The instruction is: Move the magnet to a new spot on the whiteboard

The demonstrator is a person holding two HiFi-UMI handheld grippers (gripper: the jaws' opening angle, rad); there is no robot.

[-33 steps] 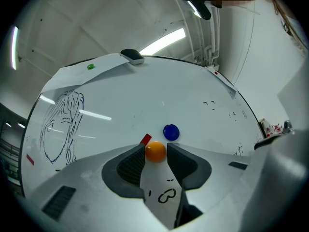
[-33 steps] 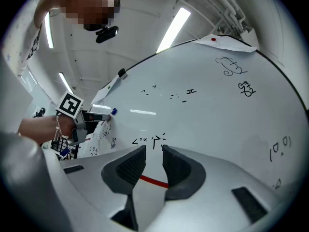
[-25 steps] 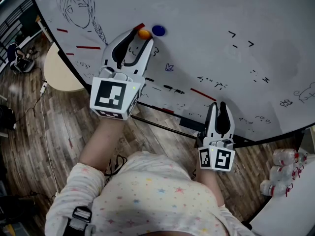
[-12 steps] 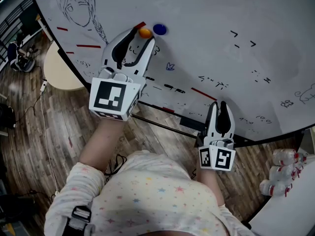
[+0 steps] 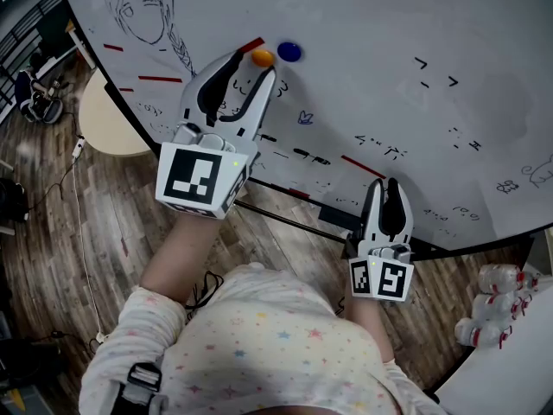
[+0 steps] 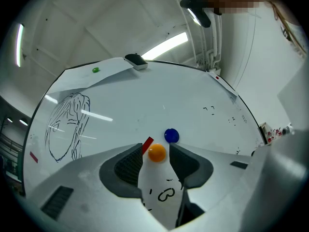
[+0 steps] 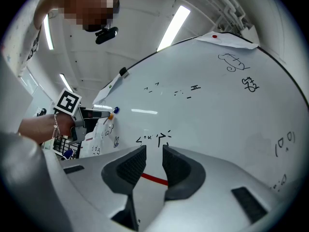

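head: above, steeply down | gripper views: close, facing whiteboard (image 5: 389,24) | shared: whiteboard, probably same scribbles

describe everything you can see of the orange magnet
The orange magnet is a small, round, glossy button, plastic by its look, stuck flat on the whiteboard. It sits ungripped between the tips of the left claw, a slim gap each side. A blue magnet sits close by, not touching; a red mark lies on its other side.
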